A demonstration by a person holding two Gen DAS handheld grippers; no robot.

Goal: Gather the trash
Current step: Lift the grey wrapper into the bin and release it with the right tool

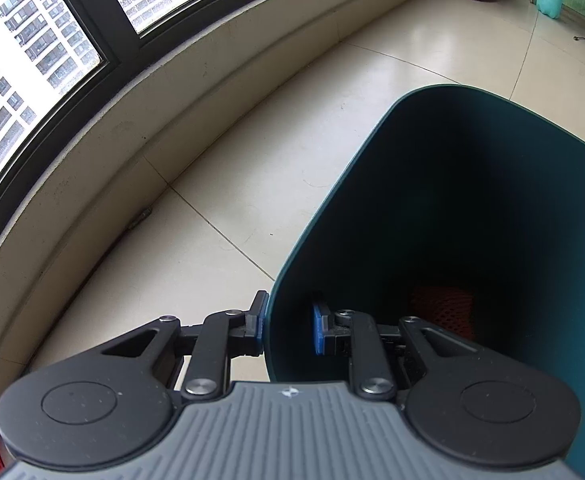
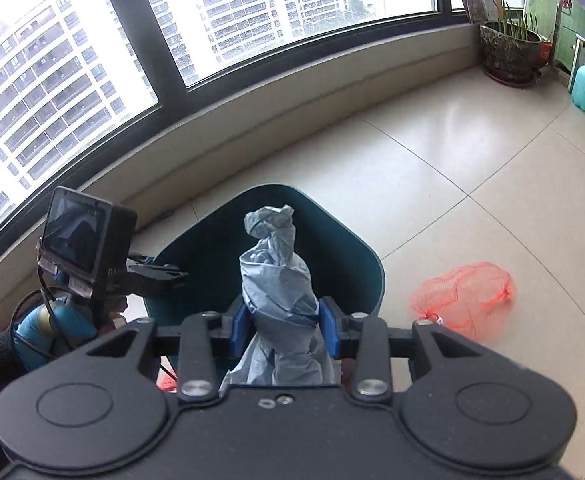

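A dark teal trash bin fills the right of the left wrist view. My left gripper is shut on its near rim, one blue pad outside the wall and one inside. Orange-red netting lies at the bin's bottom. In the right wrist view my right gripper is shut on a crumpled blue-grey paper wad, which stands up between the pads just above the bin. The left gripper with its camera holds the bin's left rim. A red mesh bag lies on the floor right of the bin.
Cream floor tiles run to a low ledge under a wide window. A potted plant and a turquoise bottle stand in the far right corner. A person's blue-gloved hand holds the left gripper.
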